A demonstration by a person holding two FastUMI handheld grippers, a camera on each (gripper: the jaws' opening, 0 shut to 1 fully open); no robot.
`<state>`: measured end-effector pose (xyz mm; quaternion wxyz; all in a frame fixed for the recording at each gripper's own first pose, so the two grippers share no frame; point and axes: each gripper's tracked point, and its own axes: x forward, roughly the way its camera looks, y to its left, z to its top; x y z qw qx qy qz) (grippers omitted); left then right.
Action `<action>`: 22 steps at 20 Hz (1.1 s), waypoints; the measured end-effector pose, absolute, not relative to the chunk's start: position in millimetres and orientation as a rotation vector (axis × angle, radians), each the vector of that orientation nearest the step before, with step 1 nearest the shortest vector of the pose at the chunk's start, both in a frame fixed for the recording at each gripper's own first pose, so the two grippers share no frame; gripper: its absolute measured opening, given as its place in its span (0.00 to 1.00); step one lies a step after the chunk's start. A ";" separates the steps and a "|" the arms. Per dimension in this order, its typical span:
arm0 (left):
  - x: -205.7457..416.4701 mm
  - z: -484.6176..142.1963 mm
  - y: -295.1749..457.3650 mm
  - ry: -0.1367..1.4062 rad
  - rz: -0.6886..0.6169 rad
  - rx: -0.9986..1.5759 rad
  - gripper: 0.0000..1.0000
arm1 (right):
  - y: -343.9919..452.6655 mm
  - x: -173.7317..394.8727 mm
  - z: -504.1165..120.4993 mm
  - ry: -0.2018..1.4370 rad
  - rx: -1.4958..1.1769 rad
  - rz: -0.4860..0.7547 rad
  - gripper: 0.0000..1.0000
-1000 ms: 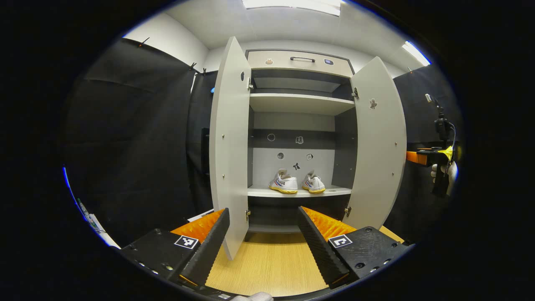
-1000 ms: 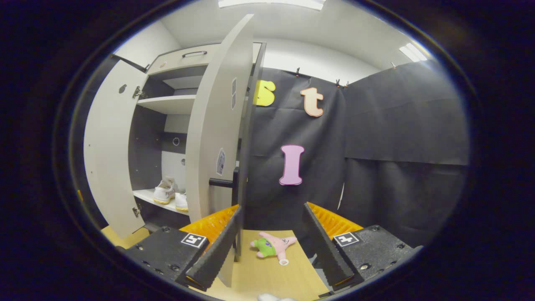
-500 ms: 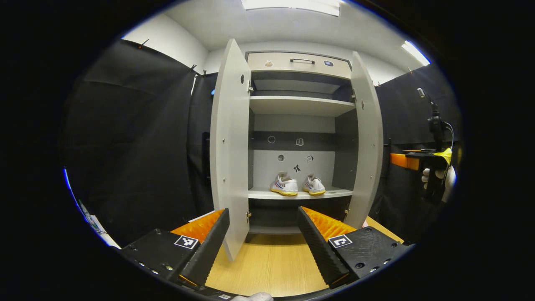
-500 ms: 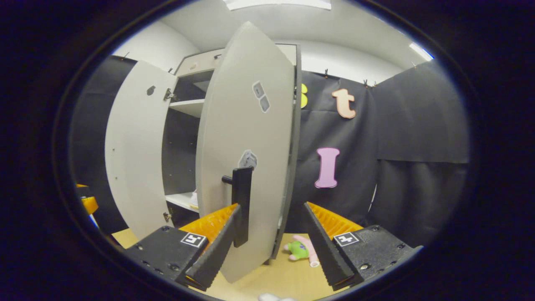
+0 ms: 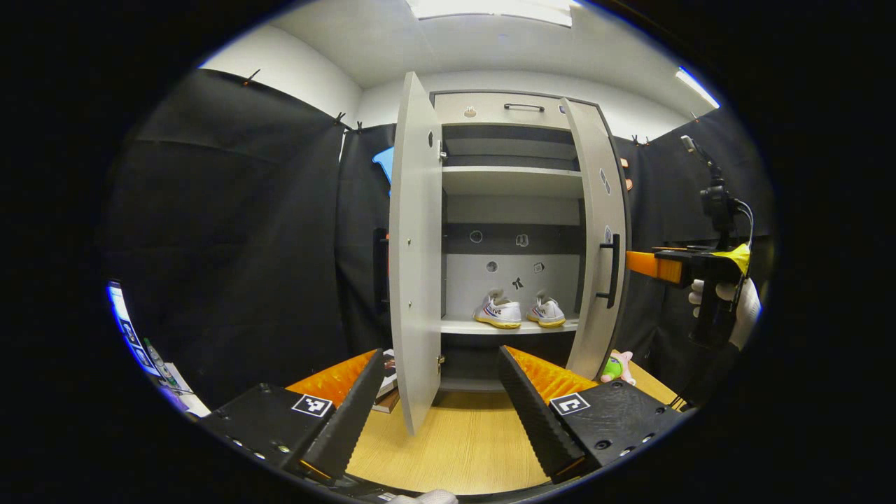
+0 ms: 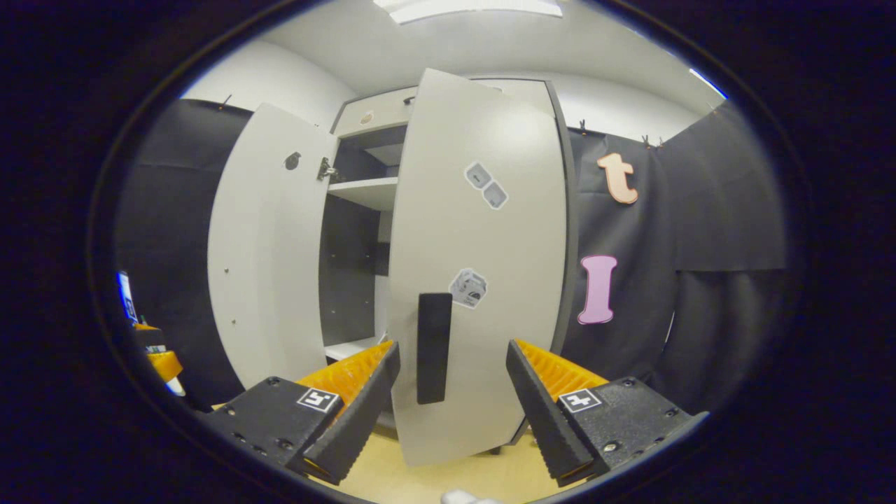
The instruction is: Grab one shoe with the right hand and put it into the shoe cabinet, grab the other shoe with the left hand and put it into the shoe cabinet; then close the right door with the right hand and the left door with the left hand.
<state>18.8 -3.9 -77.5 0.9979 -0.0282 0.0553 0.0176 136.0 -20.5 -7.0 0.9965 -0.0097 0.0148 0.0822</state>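
Your right door (image 6: 483, 280) has swung most of the way shut since a second ago, left door (image 5: 414, 252) still wide open, both shoes (image 5: 518, 311) on the cabinet shelf (image 5: 511, 327), right gripper (image 6: 451, 392) and left gripper (image 5: 441, 399) both spread open, empty.

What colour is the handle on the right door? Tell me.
Black. The handle on the right door shows best in the right gripper view, a dark vertical bar against the pale grey panel.
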 end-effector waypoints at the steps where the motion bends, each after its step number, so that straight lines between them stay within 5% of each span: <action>1: 17.4 -77.4 -3.7 0.112 0.033 -0.057 0.97 | -20.4 132.7 -7.0 0.034 -0.014 0.164 0.99; 22: 40.9 -65.1 68.4 0.081 0.012 -0.025 0.97 | -21.1 9.0 -62.7 0.147 0.044 0.026 0.99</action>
